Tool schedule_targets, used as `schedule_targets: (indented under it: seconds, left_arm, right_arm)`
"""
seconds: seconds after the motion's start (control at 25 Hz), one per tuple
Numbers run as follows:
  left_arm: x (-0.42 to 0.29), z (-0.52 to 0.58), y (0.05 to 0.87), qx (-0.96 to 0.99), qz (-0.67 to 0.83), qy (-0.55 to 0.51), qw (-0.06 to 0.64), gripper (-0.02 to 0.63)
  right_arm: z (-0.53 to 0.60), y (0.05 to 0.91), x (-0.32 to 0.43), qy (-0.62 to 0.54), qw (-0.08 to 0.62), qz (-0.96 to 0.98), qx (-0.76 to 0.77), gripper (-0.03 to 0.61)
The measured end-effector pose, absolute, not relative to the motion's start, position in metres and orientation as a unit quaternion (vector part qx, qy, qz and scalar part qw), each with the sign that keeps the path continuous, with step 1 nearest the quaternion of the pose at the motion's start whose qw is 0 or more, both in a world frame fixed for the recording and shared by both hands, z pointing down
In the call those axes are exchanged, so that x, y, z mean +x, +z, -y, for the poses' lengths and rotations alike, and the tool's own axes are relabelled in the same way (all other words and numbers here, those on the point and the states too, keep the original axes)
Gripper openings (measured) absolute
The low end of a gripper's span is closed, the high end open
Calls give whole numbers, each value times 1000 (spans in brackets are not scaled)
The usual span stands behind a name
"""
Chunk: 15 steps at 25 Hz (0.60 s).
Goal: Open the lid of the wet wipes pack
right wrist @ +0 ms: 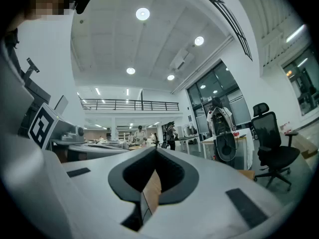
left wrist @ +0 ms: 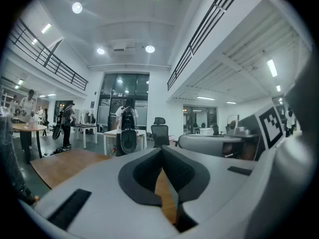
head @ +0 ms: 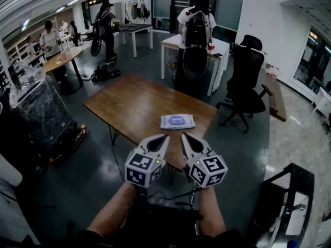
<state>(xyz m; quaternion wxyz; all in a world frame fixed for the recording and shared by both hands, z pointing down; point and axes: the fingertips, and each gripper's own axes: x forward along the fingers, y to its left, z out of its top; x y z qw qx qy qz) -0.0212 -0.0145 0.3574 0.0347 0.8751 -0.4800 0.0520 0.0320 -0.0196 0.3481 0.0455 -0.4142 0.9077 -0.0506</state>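
Both grippers empty, jaws together: left gripper [head: 163,138] & right gripper [head: 185,137] hover short of the table's [head: 129,102] near edge, apart from the wet wipes pack [head: 167,122]. The pack lies flat by that edge, twd the right corner. Risks we see: prying the lid [head: 177,120] w/o pinning the pack could skid it off the edge, & shut jaws can't catch it.
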Motion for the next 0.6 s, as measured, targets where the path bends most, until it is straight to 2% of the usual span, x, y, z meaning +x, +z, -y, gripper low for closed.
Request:
schedule_targets:
  seconds: [0.6]
  left_arm:
    - [-25,16,359,877,477,51,35,6]
  right_arm:
    - [20,349,26,-46,40,-907,-417,11]
